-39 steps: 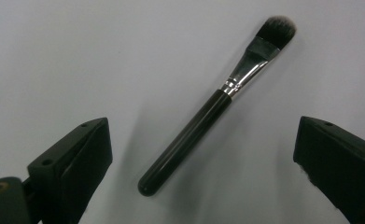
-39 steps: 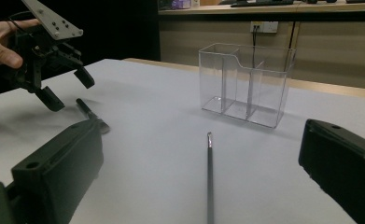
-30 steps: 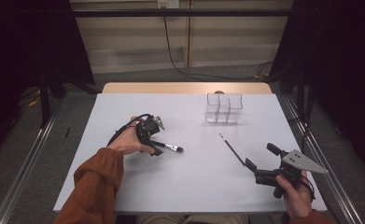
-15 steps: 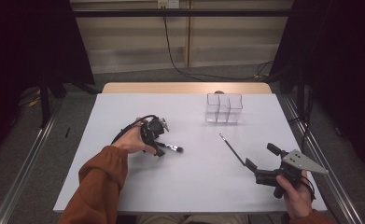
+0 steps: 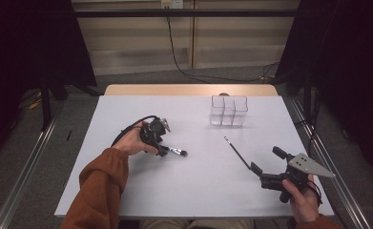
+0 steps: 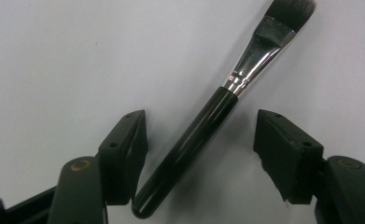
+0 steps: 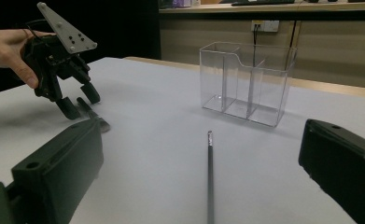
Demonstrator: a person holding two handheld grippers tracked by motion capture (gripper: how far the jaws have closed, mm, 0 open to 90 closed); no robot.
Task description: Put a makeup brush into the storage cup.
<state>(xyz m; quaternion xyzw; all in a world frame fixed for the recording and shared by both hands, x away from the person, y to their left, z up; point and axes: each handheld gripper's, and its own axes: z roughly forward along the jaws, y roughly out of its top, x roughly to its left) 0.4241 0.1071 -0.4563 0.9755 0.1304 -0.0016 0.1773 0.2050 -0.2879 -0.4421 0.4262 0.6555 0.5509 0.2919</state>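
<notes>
A makeup brush (image 6: 245, 70) with a black handle, silver ferrule and dark bristles lies flat on the white table (image 5: 193, 191). My left gripper (image 6: 201, 121) points down over it, with the handle lying slantwise between the jaws. The jaws have just been closing, but a gap still shows beside the right pad (image 6: 283, 149). In the high view the left gripper (image 5: 162, 149) is left of centre, and the brush (image 5: 175, 152) pokes out to its right. My right gripper (image 5: 267, 161) rests open near the front right, aimed at a thin black stick (image 7: 210, 177) on the table.
A clear plastic organizer (image 5: 228, 110) with several compartments stands empty at the back right of the table. The thin stick (image 5: 236, 153) lies between it and the right gripper. Table edges run close on all sides, and dark curtains hang beyond them.
The left gripper's jaws look narrower around the brush handle. Both hands have stayed in place, and the brush and stick have not moved.
</notes>
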